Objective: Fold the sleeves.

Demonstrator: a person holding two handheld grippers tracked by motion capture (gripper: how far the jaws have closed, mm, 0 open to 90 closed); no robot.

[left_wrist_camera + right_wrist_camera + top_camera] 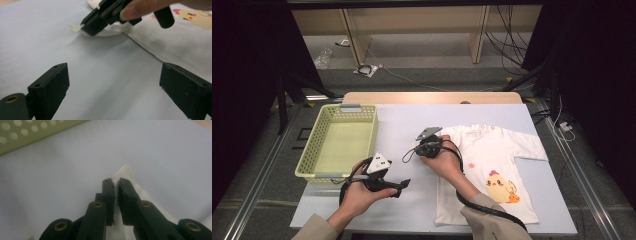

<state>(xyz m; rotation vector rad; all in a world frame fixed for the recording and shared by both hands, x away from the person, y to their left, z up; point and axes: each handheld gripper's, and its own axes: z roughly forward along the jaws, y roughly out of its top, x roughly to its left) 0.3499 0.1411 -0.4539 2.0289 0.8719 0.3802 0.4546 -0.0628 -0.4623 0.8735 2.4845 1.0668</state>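
Observation:
A white baby T-shirt (492, 160) with a yellow chick print lies flat on the right half of the pale blue table (402, 120). My right gripper (419, 148) sits at the shirt's left sleeve and is shut on the sleeve's white cloth (125, 173), which pokes out past the jaw tips of the right gripper (116, 183). In the left gripper view the sleeve tip (74, 27) sticks out of that gripper. My left gripper (404, 184) hovers over bare table near the front, open, pointing toward the shirt. The jaws of the left gripper (113, 86) stand wide apart with nothing between them.
A pale green perforated basket (314, 142) stands at the table's left, its holed wall (30, 135) close to the right gripper. Bare table lies between the basket and the shirt. Beyond the table are a grey floor and cables.

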